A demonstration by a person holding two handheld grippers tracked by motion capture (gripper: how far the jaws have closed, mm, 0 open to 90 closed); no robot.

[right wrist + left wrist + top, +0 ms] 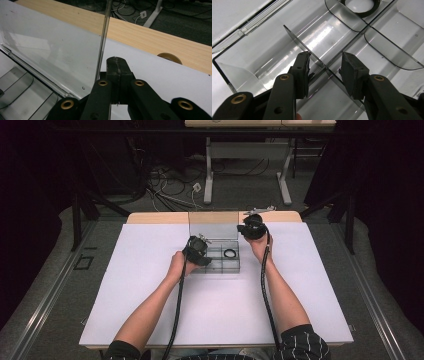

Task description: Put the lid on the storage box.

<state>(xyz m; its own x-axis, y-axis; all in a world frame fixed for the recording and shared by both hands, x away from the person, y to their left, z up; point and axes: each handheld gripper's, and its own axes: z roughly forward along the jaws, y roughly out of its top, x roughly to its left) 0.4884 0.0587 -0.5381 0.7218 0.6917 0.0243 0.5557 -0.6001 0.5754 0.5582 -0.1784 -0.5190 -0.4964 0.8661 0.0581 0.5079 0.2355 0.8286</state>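
Observation:
A clear plastic compartment box (231, 268) stands mid-table with its lid (213, 224) raised upright at the back. A black ring (229, 253) lies in one right-hand compartment, also visible as the ring (362, 12) at the top of the left gripper view. My left gripper (202, 254) reaches into the box's left side. There the left gripper (325, 66) is open, its jaws straddling a thin clear divider (297, 37) without pinching it. My right gripper (246, 228) sits at the lid's right edge. The right gripper (116, 62) is shut with nothing between its jaws, just right of the lid's edge (103, 40).
A white sheet (150, 285) covers most of the table. A bare wooden strip (160, 37) with a round cable hole (168, 57) runs along the far edge. Beyond the table are floor cables (170, 190) and another desk's white legs (208, 175).

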